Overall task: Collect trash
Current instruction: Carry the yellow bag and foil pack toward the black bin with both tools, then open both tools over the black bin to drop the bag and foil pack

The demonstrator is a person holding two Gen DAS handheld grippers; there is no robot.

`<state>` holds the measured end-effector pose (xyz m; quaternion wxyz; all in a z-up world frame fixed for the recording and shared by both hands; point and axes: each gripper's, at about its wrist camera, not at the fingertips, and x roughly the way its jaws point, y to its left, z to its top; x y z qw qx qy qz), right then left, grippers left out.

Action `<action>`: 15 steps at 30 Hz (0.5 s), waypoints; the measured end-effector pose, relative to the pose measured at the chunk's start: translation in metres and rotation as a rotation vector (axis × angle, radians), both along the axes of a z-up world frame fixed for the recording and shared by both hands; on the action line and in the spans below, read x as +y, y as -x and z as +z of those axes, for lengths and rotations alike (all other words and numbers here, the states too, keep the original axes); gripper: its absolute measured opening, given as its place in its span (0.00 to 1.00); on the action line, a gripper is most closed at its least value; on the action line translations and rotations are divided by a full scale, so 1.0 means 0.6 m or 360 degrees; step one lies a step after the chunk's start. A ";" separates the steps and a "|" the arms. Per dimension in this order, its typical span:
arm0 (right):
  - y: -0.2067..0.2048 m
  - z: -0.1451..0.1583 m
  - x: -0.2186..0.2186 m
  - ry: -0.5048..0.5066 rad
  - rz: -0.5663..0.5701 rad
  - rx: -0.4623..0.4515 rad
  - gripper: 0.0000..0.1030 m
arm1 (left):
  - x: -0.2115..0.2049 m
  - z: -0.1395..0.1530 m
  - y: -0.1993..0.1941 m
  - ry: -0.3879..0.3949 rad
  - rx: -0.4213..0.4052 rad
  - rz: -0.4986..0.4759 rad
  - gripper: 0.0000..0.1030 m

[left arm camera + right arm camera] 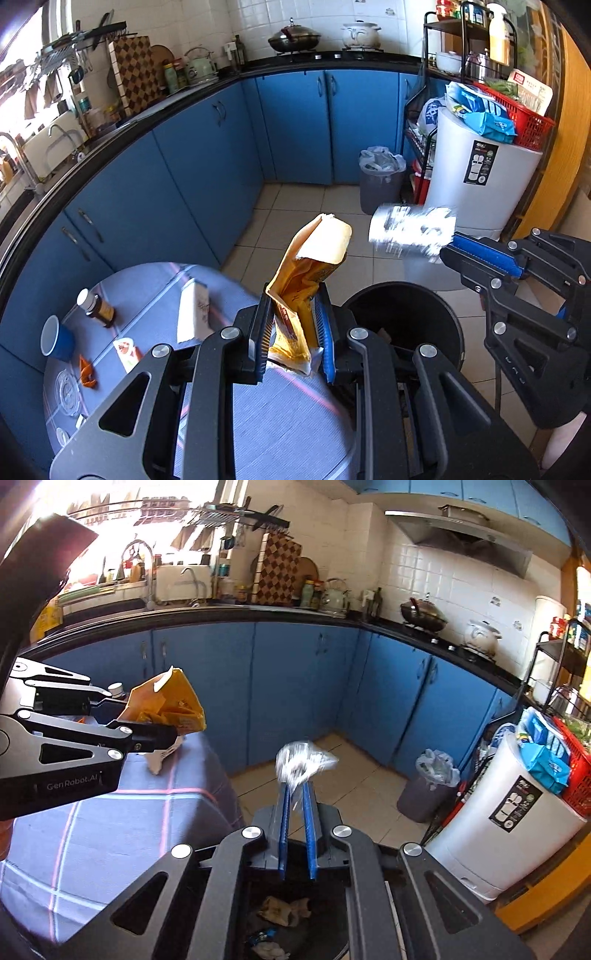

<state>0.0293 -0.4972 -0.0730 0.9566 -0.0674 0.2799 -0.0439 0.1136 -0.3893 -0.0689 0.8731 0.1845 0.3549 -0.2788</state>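
Observation:
My left gripper [291, 291] is shut on a yellow-orange snack bag [310, 266], held upright above the table edge; it also shows in the right wrist view [162, 705]. My right gripper [295, 786] is shut on a crumpled silver foil wrapper [301, 762], held above the black trash bin [332, 938]. The wrapper [412, 234] and the right gripper [461, 258] also show in the left wrist view, over the bin [454, 325]. Crumpled trash [282, 910] lies in the bin.
On the blue checked tablecloth [288, 424] lie a pill bottle [96, 306], a blue cup [57, 338], a white packet [192, 310], a small wrapper [127, 354] and an orange scrap [86, 373]. A grey lined bin [380, 181] and a white appliance [476, 184] stand beyond.

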 end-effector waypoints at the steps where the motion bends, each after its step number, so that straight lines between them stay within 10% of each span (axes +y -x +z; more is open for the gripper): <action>1: 0.000 0.001 -0.004 0.0009 -0.0012 -0.0012 0.08 | -0.008 0.001 0.000 -0.0001 -0.0004 -0.0007 0.23; 15: -0.006 -0.021 -0.077 -0.0024 -0.0230 0.0012 0.08 | -0.071 -0.004 -0.009 0.0018 0.0021 -0.0100 0.24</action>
